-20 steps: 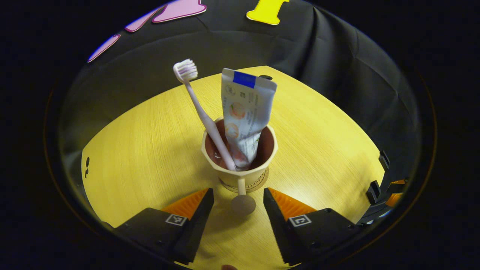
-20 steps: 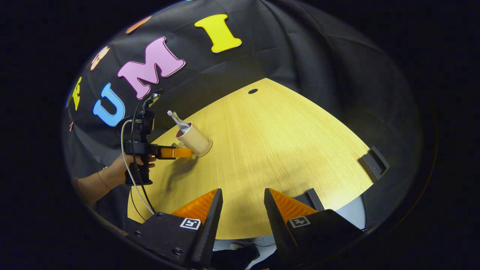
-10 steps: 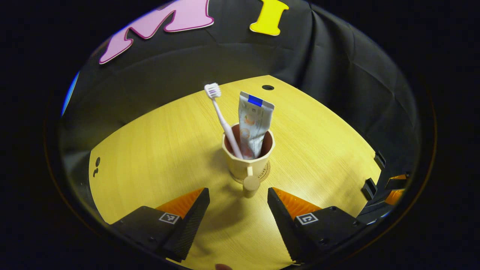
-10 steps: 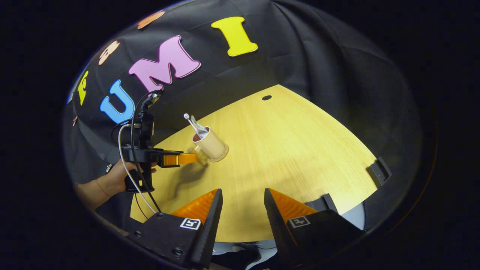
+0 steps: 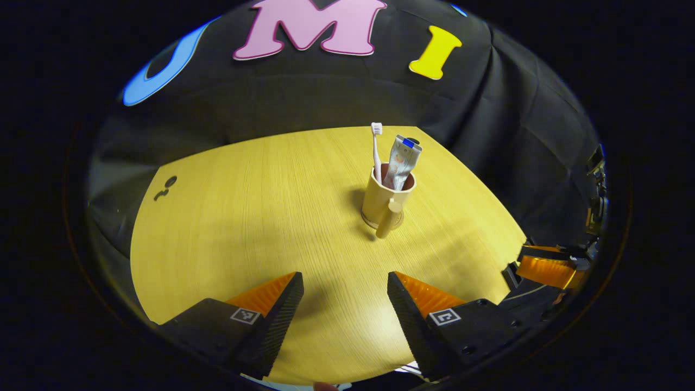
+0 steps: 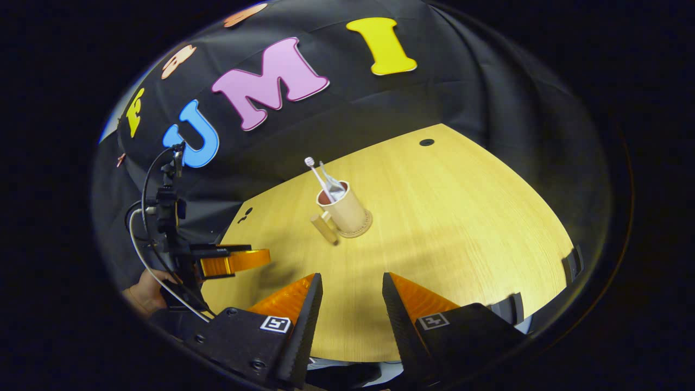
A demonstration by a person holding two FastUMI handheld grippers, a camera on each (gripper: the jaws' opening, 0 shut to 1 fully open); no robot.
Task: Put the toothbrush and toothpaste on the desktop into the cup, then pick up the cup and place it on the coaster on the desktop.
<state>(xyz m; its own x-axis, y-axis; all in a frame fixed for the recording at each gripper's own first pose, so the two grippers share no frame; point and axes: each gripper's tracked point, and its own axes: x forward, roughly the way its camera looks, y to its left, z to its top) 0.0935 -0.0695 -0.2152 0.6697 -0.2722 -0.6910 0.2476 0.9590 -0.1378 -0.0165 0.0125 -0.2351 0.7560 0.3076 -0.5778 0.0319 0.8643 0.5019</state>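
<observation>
A beige cup (image 5: 379, 199) with a side handle (image 5: 389, 218) stands upright on a round coaster (image 5: 398, 221) on the wooden desktop (image 5: 260, 217). A pale toothbrush (image 5: 376, 145) and a grey toothpaste tube (image 5: 403, 161) stick out of it. My left gripper (image 5: 345, 296) is open, well short of the cup, with nothing between its fingers. In the right gripper view the cup (image 6: 347, 210) sits on the coaster (image 6: 362, 231) mid-table, the toothbrush (image 6: 316, 175) leaning left. My right gripper (image 6: 347, 297) is open over the near table edge. The left gripper (image 6: 234, 262) hangs at the left, held by a hand (image 6: 142, 282).
Black cloth walls surround the desktop on the far and right sides. A small round hole (image 6: 427, 142) sits near the table's far corner. Dark clips (image 6: 571, 263) sit on the right edge. The right gripper's fingers (image 5: 545, 269) show at the left gripper view's right border.
My left gripper has drawn back from the cup, which now looks small and far. The right gripper view has shifted, the cup now nearer its centre. The cup stays on the coaster.
</observation>
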